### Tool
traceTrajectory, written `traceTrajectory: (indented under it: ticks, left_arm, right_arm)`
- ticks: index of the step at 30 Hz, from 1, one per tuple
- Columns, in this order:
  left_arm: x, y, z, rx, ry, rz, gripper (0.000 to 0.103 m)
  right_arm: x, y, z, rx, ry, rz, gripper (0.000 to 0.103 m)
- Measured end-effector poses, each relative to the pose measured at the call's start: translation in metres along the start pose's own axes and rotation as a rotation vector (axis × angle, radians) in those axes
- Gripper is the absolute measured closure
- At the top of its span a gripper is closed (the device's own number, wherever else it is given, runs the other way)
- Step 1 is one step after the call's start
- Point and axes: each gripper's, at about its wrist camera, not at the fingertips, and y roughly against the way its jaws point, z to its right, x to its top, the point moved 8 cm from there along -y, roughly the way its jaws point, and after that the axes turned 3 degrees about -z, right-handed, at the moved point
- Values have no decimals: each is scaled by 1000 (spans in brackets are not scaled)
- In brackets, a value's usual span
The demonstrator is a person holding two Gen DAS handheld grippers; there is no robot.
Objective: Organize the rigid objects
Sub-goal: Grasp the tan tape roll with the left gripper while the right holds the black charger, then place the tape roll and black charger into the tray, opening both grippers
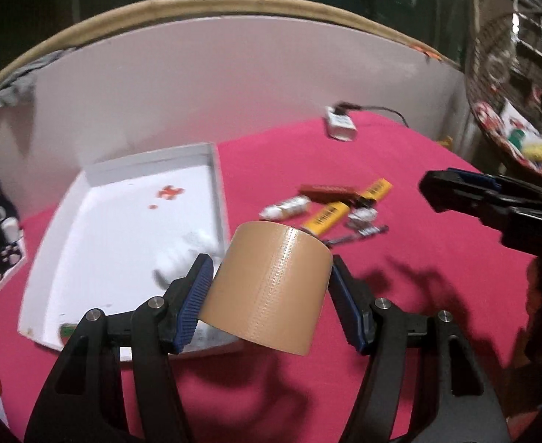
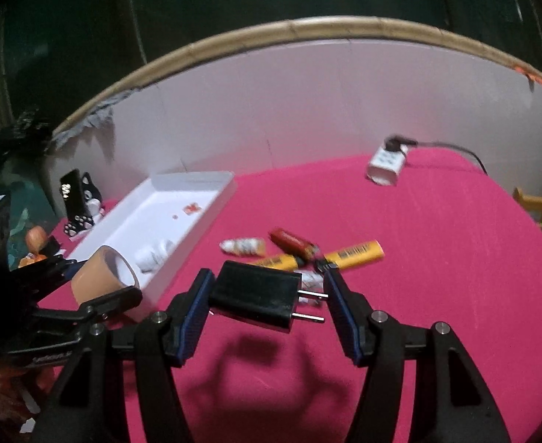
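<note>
Jaws of your left gripper [image 1: 267,288] clamp the tape [image 1: 267,288] just beside the tray [image 1: 123,229], likely to drop it in. Right gripper [image 2: 267,295] jaws pinch the charger [image 2: 256,299] lengthwise, farther from the tray, above the bench [image 2: 437,277].

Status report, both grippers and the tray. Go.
Left gripper shut on tape roll, beside white tray. Right gripper holds black charger. Tray mostly bare; loose items remain on cloth.

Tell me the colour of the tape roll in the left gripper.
The tape roll is tan, a light brown; clearest in the left wrist view.
</note>
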Motion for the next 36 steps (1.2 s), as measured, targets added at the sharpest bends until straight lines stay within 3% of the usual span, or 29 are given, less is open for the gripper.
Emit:
traceTrajectory:
  ticks: [18, 36]
  left_arm:
    - [-8, 21, -73, 92, 165, 47, 40]
    - [-9, -8, -180, 291, 296, 3, 40]
  right_arm:
    - [45, -5, -77, 87, 144, 58, 42]
    - [62, -77, -147, 161, 211, -22, 42]
